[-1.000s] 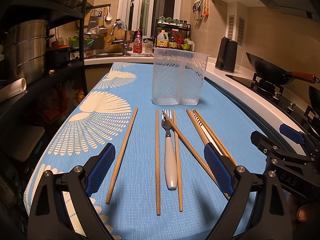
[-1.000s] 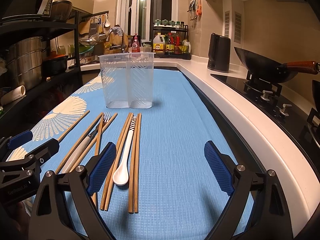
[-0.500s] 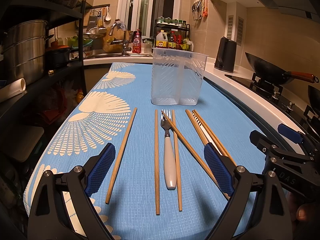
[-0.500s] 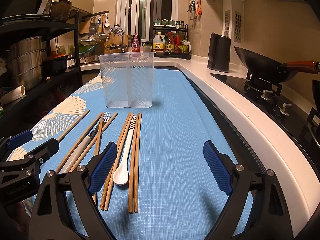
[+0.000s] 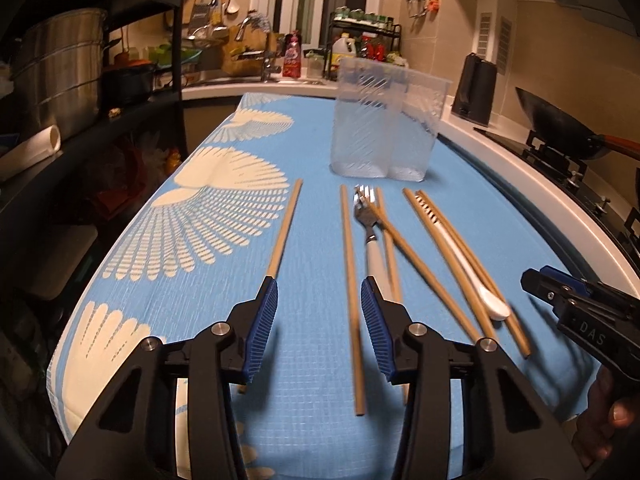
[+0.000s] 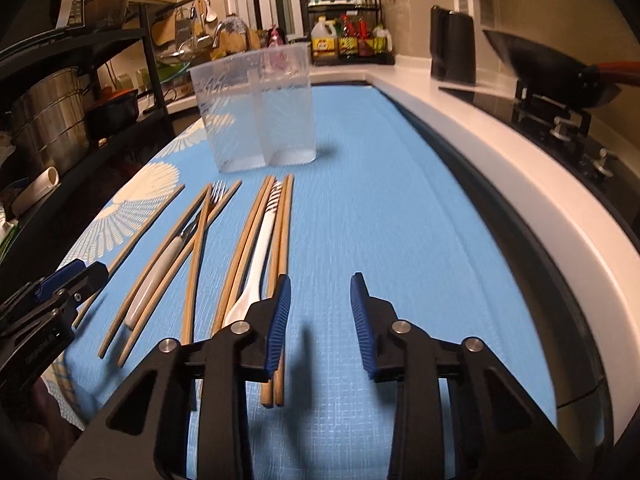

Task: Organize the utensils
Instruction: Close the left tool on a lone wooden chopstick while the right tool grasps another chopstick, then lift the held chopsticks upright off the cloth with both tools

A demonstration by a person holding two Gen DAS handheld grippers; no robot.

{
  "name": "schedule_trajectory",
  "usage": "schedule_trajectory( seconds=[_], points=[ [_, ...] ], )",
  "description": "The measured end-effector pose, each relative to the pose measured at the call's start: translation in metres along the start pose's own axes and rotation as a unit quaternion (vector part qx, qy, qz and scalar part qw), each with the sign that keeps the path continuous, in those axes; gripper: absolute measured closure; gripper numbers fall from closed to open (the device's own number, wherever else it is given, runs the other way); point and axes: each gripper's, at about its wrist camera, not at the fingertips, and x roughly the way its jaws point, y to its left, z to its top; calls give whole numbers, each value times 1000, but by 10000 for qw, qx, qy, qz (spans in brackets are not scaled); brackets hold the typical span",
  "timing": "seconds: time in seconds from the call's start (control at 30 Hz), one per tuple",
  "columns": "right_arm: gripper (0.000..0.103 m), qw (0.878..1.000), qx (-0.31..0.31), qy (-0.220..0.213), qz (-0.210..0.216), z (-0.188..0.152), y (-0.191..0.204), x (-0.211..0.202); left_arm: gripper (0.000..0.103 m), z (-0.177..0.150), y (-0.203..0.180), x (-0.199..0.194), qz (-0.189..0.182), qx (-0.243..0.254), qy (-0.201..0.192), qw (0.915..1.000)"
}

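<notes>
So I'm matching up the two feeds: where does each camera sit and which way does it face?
Left wrist: on the left gripper, looking along the blue cloth at the clear holder; the right gripper shows at right.
Right wrist: on the right gripper, facing likewise; the left gripper shows at left.
Shared: holder, fork, white spoon, chopsticks.

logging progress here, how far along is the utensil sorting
Nothing is sorted yet: the clear holder stands empty. Nothing is in hand; the left claw and right claw are both open above the cloth. Left to do: the fork, the white spoon and all the chopsticks lie on the blue cloth.
</notes>
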Motion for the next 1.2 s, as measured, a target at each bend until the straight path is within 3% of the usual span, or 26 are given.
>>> schedule_trajectory(
  seconds=[0.33,0.53,0.57,0.67,0.9,1.2],
  points=[
    [79,9989,-174,405,170,-11,9,14,61,-8,28,12,413,-355,351,9979],
    [79,9985,-220,481,142,-12,9,17,76,-11,32,17,461,-391,470,9971],
    [80,9985,-228,482,149,-12,10,17,83,-11,32,17,470,-368,474,9971],
    [95,9984,-255,493,116,-12,10,17,95,-11,27,18,373,-276,502,9977],
    [97,9988,-5,467,-142,-11,-1,15,97,-16,10,11,47,20,493,9988],
    [93,9990,-7,386,-209,-19,2,9,96,-30,9,-1,128,181,350,9991]
  ],
)
